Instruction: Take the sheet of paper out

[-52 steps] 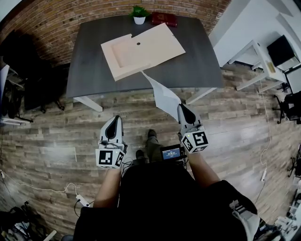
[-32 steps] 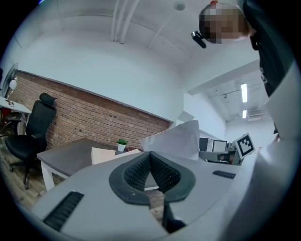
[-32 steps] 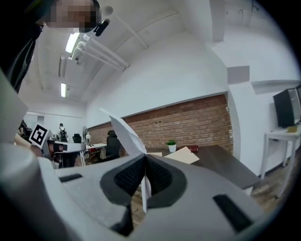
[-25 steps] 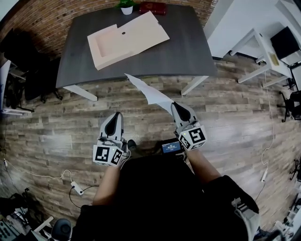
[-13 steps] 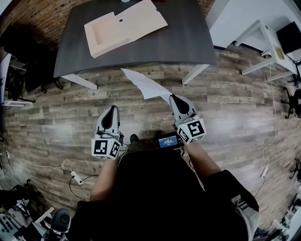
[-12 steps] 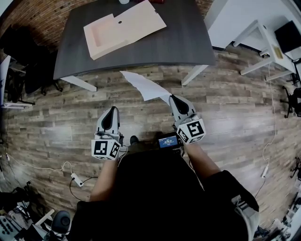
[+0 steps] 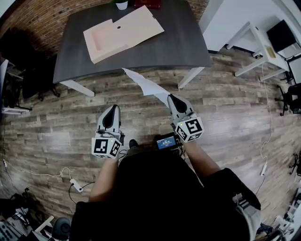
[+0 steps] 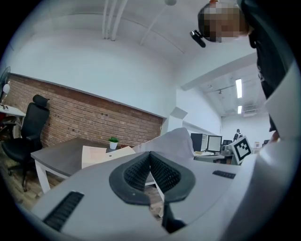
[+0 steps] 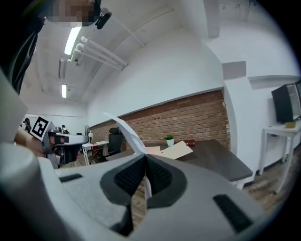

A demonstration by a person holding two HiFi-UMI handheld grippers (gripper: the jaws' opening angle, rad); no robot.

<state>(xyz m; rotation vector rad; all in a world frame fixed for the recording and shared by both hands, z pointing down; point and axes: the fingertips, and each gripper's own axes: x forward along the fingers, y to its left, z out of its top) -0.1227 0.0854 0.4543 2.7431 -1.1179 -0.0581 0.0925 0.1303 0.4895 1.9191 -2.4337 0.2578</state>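
Head view first: the right gripper (image 7: 172,98) has its jaws pinched down on one corner of the white sheet of paper (image 7: 146,85), and the right gripper view backs that up, with the paper's edge clamped right between the ribbed pads. From that pinch the sheet runs away from the person and off to their left. Its long axis points at the near edge of the dark grey table (image 7: 183,42), and its far tip hangs in the air over the wood-plank floor (image 7: 56,122), close to that table edge. So the paper is fully in the air and well apart from the flat tan cardboard envelope (image 7: 127,30) lying on the tabletop. I'd call the "take it out" part pretty much done.

The left gripper (image 7: 114,108) is held low beside the right one, apart from the sheet, jaws pressed together on nothing. It's the spare hand if the floppy end needs support, and the free end lies forward and to its right.

Nothing is really in the way. A small potted plant (image 7: 121,4) sits at the table's back edge, far from everything. My only worry is the sheet sagging or brushing the table edge.
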